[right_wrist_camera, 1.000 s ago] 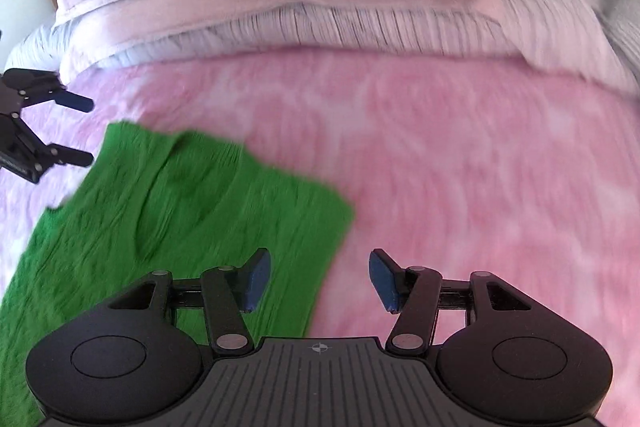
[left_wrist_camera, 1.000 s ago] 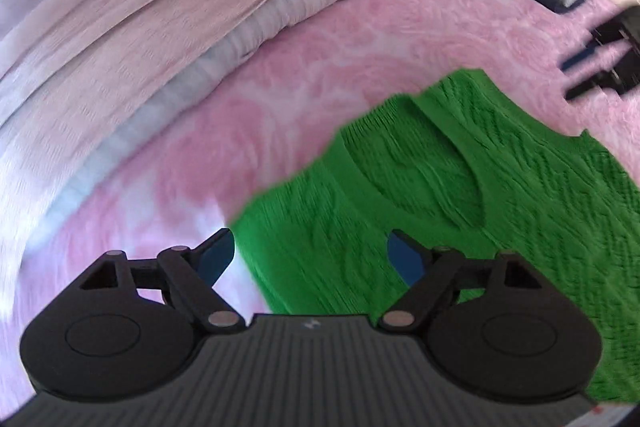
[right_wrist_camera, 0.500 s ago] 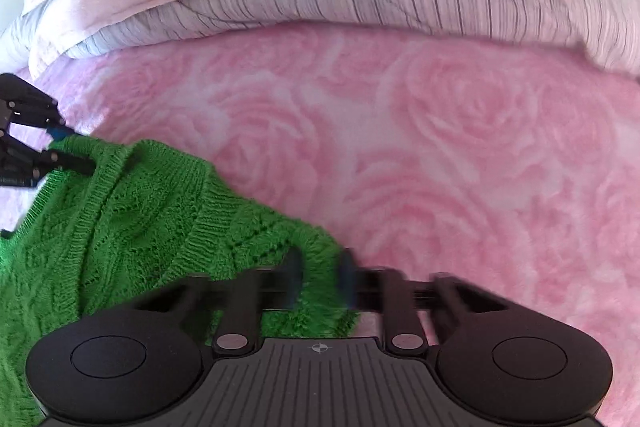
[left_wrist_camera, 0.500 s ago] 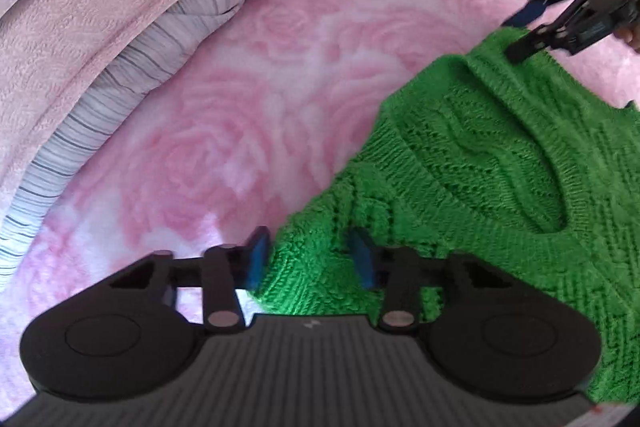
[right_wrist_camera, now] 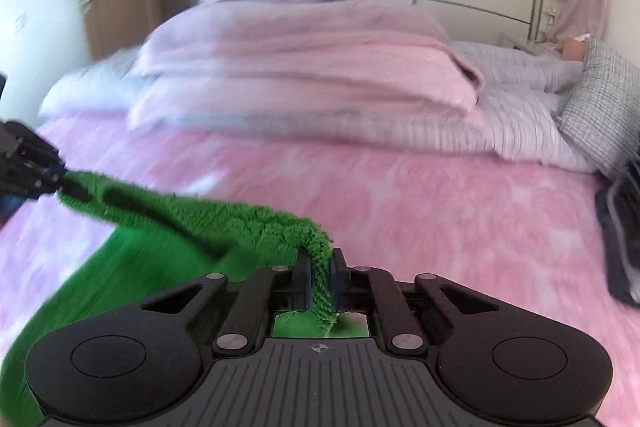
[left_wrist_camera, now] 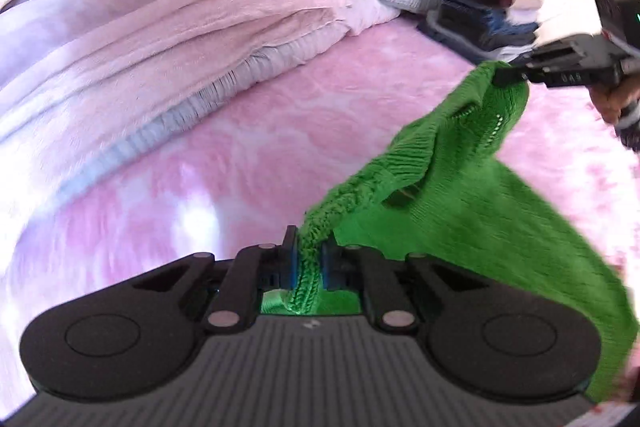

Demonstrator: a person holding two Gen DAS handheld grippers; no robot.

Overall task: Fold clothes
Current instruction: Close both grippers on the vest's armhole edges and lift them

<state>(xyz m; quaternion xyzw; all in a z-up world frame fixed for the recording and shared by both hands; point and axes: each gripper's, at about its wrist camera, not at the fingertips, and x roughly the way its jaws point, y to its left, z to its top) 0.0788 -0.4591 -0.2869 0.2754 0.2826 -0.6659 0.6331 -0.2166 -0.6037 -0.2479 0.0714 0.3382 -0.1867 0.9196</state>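
Clearly the folding has barely begun: the green knit sweater hangs between both tools, part lifted above the pink bedspread. The left gripper and right gripper are each closing tight, pinching a shoulder. A folded stack waits behind; every fold remains.

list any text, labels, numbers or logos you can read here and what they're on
No text reads clearly.
Pale characters on the side of the right gripper, seen from the left wrist view: too blurred to read.
Small emblem on the left gripper body: a mark, no letters.
Small round crosshair mark on the right gripper's body: no letters.
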